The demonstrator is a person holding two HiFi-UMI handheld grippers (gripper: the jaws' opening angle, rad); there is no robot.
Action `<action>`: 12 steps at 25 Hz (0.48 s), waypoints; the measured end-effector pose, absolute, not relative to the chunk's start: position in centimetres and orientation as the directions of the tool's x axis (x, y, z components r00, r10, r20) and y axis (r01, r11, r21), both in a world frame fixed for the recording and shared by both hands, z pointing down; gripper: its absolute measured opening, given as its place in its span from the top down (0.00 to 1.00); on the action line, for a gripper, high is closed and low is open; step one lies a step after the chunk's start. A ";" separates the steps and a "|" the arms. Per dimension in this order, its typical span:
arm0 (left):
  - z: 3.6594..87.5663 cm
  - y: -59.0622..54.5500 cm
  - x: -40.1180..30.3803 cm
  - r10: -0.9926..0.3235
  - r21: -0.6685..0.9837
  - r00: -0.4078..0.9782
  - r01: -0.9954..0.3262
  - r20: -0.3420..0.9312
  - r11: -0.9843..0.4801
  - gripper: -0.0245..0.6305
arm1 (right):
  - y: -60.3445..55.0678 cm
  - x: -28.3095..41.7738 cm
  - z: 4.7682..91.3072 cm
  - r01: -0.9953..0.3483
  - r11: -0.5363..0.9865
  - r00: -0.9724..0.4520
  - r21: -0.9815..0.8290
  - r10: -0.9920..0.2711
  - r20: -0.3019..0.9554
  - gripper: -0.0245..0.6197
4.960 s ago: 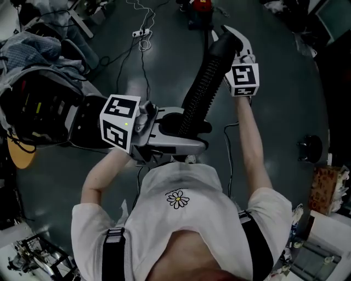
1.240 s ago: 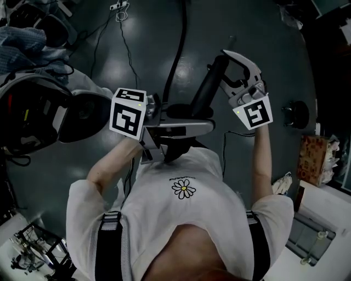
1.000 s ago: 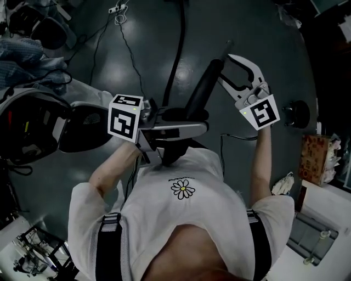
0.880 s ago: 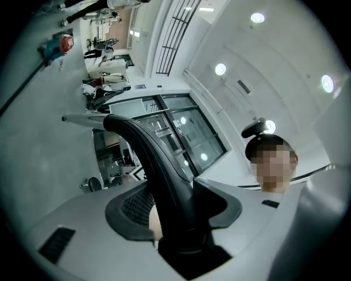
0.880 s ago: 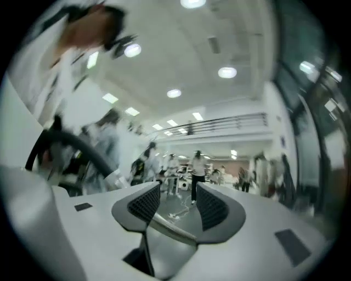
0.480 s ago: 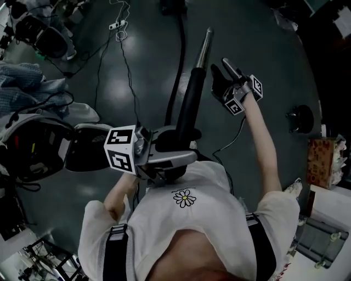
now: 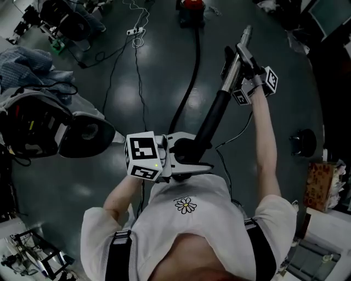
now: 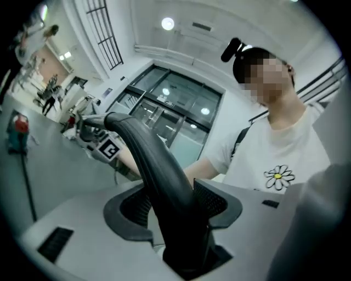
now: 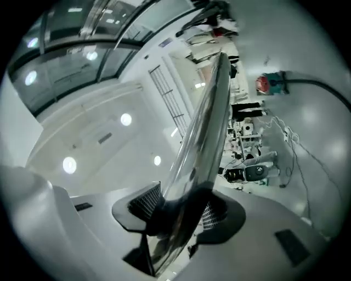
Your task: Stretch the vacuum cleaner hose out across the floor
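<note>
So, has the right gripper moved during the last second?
Yes. The right gripper went forward: from level with the round black object on the floor to well beyond it.

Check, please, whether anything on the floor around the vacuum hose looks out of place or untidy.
Nothing looks spilled or broken. The one untidy spot: thin loose cables and a white power strip lie left of the black hose that runs to the red vacuum cleaner, where they might tangle.
</note>
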State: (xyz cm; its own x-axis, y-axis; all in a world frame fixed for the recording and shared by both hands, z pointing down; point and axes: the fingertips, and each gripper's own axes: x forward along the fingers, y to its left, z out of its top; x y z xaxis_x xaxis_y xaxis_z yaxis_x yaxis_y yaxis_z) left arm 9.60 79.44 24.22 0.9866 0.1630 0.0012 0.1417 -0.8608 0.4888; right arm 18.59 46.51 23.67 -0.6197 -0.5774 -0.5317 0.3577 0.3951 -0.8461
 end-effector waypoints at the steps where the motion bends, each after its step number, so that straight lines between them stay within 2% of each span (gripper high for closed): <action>1: 25.0 78.6 9.6 0.118 0.476 0.992 0.085 0.040 -0.875 0.63 | 47.3 18.3 22.1 0.296 0.461 -0.660 -0.836 -0.535 -0.528 0.63; 4: 25.5 75.6 9.6 -0.003 0.558 1.000 -0.001 -0.002 -0.830 0.63 | 51.3 16.5 16.9 0.103 0.667 -0.808 -0.738 -0.377 -0.454 0.63; 7: 24.0 74.3 10.0 -0.034 0.601 0.995 0.026 -0.088 -0.799 0.63 | 56.9 14.5 13.3 0.012 0.812 -0.884 -0.584 -0.265 -0.386 0.63; 9: 23.4 75.9 10.9 0.059 0.566 0.995 0.093 -0.077 -0.819 0.63 | 60.3 14.2 11.8 0.023 0.864 -0.861 -0.503 -0.239 -0.450 0.63; 12: 24.2 82.6 13.8 0.268 0.516 0.963 0.249 -0.038 -0.820 0.63 | 66.6 16.4 11.7 0.037 0.903 -0.793 -0.428 -0.234 -0.562 0.61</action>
